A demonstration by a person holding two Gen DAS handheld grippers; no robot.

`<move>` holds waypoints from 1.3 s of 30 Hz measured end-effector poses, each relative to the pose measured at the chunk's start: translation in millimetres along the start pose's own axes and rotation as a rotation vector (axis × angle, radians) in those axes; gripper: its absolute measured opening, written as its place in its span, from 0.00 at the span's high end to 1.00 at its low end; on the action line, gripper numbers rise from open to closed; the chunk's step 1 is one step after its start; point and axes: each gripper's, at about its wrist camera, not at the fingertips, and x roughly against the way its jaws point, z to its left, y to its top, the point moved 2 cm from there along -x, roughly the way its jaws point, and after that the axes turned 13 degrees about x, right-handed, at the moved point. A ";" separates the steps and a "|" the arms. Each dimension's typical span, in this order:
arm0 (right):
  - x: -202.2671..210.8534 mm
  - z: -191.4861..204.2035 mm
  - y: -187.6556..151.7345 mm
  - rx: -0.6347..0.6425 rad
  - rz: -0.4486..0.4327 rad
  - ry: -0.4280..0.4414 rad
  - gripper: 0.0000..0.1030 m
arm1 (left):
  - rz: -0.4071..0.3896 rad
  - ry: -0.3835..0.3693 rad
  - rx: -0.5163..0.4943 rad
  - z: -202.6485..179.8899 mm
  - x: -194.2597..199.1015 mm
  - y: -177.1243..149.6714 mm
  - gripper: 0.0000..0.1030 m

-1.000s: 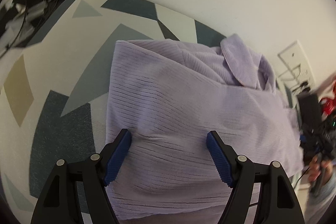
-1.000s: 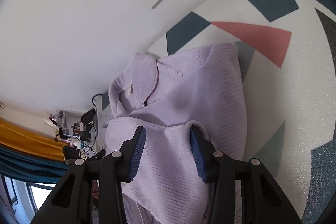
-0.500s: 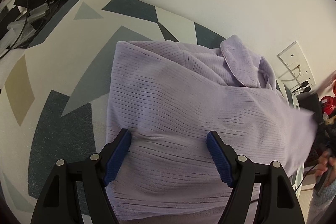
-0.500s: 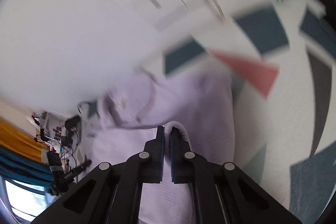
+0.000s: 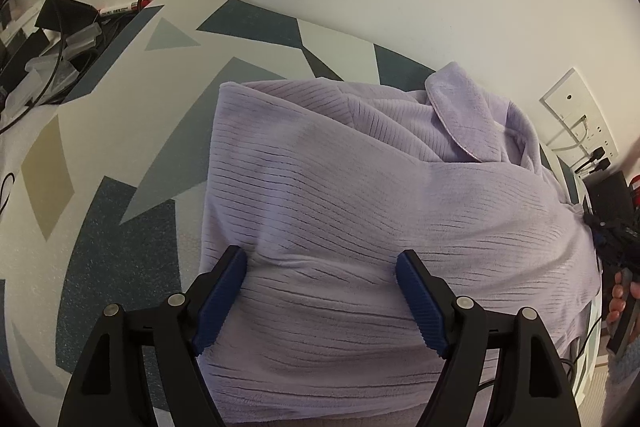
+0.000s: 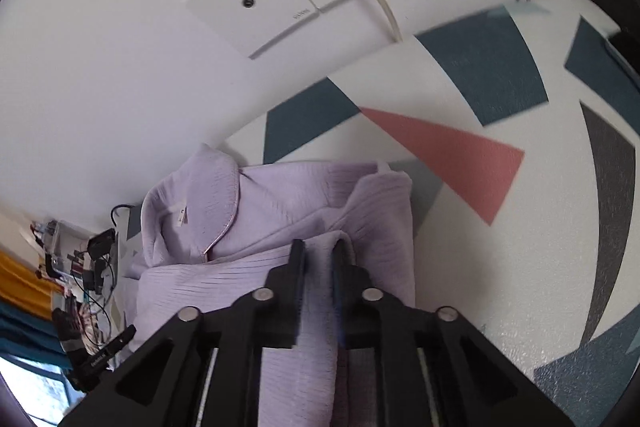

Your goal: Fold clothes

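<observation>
A lilac ribbed garment [image 5: 360,211] lies partly folded on the patterned mat, collar toward the wall.

The right gripper [image 6: 318,259], wide apart a second ago and clamped tight half a second ago, is opening again, a fold of the lilac garment [image 6: 280,211] between its jaws. That fold now stretches flatter toward three o'clock in the left wrist view, where the fabric's edge [image 5: 576,227] reaches further than before. The right view's blur has cleared.
</observation>
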 end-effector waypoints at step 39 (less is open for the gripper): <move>48.8 7.5 -85.2 0.245 0.230 0.199 0.97 | 0.080 0.008 -0.080 -1.9 4.8 1.4 0.24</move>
